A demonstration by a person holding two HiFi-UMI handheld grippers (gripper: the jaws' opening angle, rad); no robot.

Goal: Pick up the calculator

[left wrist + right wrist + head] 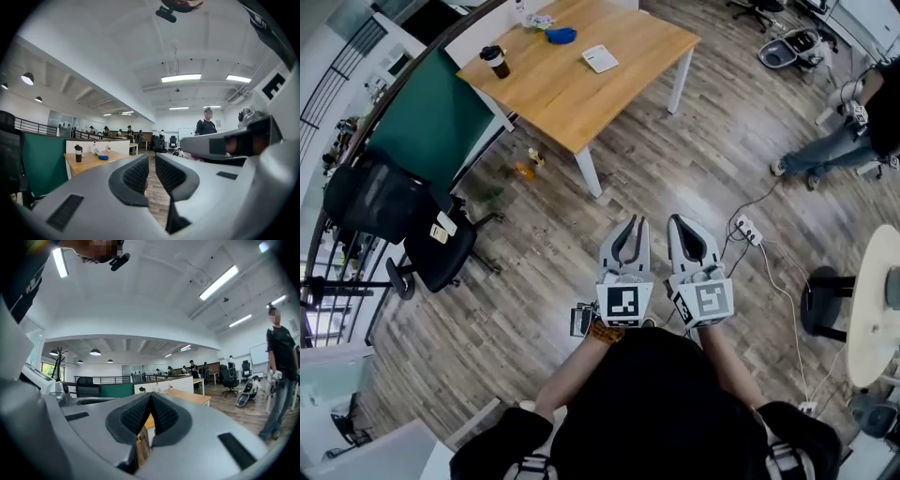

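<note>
A flat white calculator point(600, 58) lies on the wooden table point(572, 94) at the far side of the room, well ahead of both grippers. A dark cup point(495, 61) and a blue object point(561, 36) share that tabletop. My left gripper point(631, 225) and right gripper point(678, 223) are held side by side just in front of the person's body, above the wood floor. Both are shut with nothing between the jaws. In the left gripper view the left gripper point(151, 159) points level toward the table point(91, 163); the calculator cannot be made out there. The right gripper point(151, 397) also points level.
A green partition point(431, 122) stands left of the table, with a black office chair point(441, 248) below it. A power strip with cables point(748, 230) lies on the floor at right, near a round white table point(874, 309). A person point(853, 131) stands at far right.
</note>
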